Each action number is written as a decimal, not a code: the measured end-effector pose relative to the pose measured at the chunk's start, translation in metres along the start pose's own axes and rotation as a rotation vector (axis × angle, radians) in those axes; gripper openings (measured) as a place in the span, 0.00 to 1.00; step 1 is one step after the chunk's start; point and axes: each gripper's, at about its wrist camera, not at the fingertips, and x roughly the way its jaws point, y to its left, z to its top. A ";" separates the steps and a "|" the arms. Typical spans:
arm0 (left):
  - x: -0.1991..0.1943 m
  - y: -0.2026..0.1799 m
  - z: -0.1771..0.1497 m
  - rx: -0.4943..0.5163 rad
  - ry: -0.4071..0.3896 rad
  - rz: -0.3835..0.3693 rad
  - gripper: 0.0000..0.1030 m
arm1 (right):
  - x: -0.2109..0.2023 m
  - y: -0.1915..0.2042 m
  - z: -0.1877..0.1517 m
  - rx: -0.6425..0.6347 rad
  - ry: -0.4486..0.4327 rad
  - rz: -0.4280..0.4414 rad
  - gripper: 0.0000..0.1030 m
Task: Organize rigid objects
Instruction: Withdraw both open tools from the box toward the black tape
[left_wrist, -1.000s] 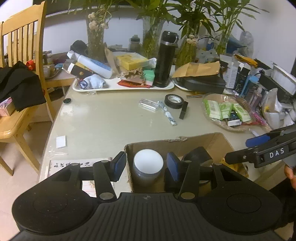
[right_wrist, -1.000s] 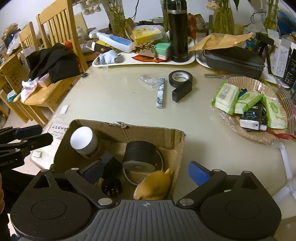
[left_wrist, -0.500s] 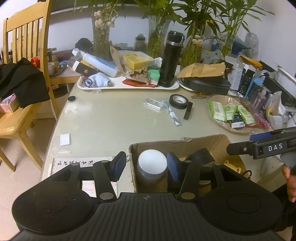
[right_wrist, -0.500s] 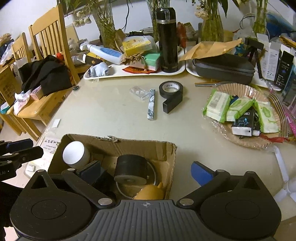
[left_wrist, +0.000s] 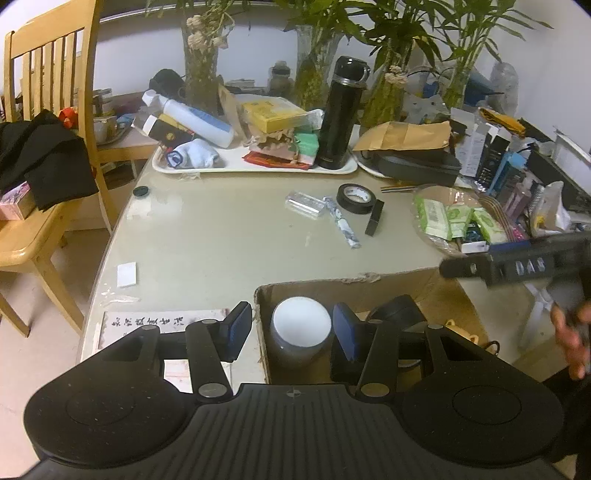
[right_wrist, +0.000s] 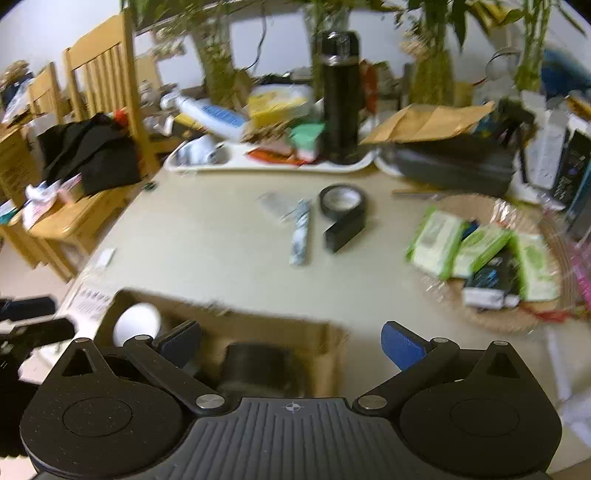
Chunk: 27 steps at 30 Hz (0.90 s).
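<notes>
The left hand-held gripper (left_wrist: 291, 332) straddles the box (left_wrist: 391, 286) wall – fingers parted, clear of the white-lidded jar (left_wrist: 301, 326) inside – while the right hand-held gripper (right_wrist: 291, 345) gapes empty, seemingly bound for the tape roll (right_wrist: 341, 201) on the table (left_wrist: 221, 243)

Table (left_wrist: 229, 236) with box (left_wrist: 354, 286), tape (left_wrist: 355, 194)

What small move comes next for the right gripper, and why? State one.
Probably reach the right gripper forward toward the black tape roll. Its jaws stand open and empty above the cardboard box, which already holds a white-lidded jar. The roll, a black block touching it and a patterned stick lie loose on the table.
</notes>
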 end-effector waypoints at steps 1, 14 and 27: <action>0.000 0.000 0.001 0.005 -0.003 -0.003 0.47 | 0.000 -0.002 0.003 -0.002 -0.012 -0.015 1.00; 0.002 -0.012 0.014 0.057 -0.054 -0.067 0.47 | 0.001 -0.012 0.028 0.000 -0.050 0.081 1.00; 0.021 -0.010 0.045 0.083 -0.072 -0.043 0.47 | 0.015 -0.024 0.037 0.042 -0.050 0.063 1.00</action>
